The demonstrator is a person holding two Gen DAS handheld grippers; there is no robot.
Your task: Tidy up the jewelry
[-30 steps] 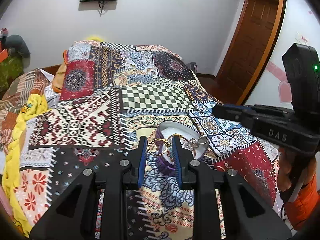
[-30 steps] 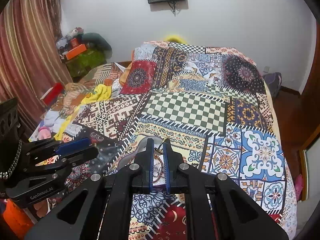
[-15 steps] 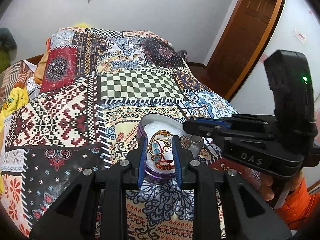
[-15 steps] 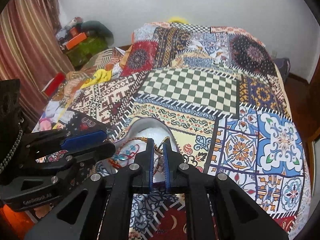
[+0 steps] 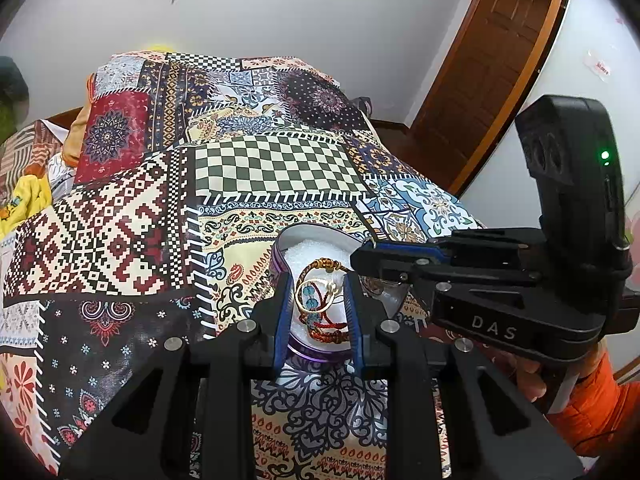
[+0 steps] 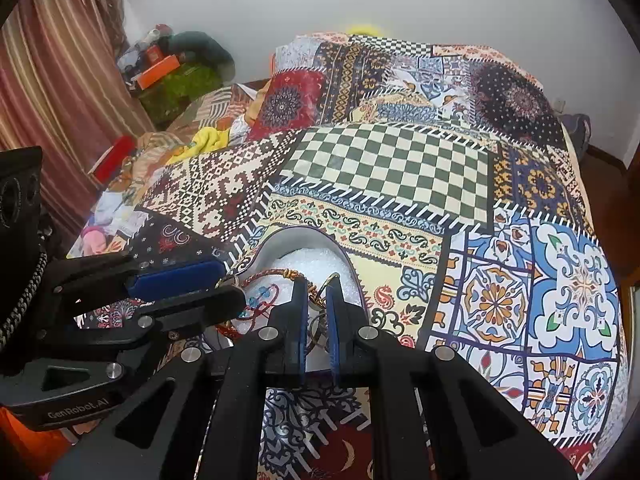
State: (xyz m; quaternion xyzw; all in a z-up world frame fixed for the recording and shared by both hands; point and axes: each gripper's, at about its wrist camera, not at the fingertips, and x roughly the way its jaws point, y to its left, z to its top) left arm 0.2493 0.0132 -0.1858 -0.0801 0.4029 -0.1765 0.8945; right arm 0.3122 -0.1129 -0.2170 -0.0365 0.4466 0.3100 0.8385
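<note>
Near rim of the jewelry tin (image 5: 304, 236) is hidden behind both sets of fingers; contents partly blocked. Tin sits on the patchwork bedspread (image 5: 280, 164), white padding inside, w/ a gold ring bangle (image 5: 314, 294), red-gold cord bracelets (image 5: 326, 330) and blue beads. L gripper (image 5: 318, 316) fingers parted, straddling the bangle at 6 o'clock of the tin, no contact visible. R gripper (image 6: 316, 320) narrow gap; a thin gold loop (image 6: 332, 279) shows there, can't tell if pinched.

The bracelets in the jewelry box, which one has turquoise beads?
The red cord bracelet, under the left gripper; the braided bracelet behind it shows none.
</note>
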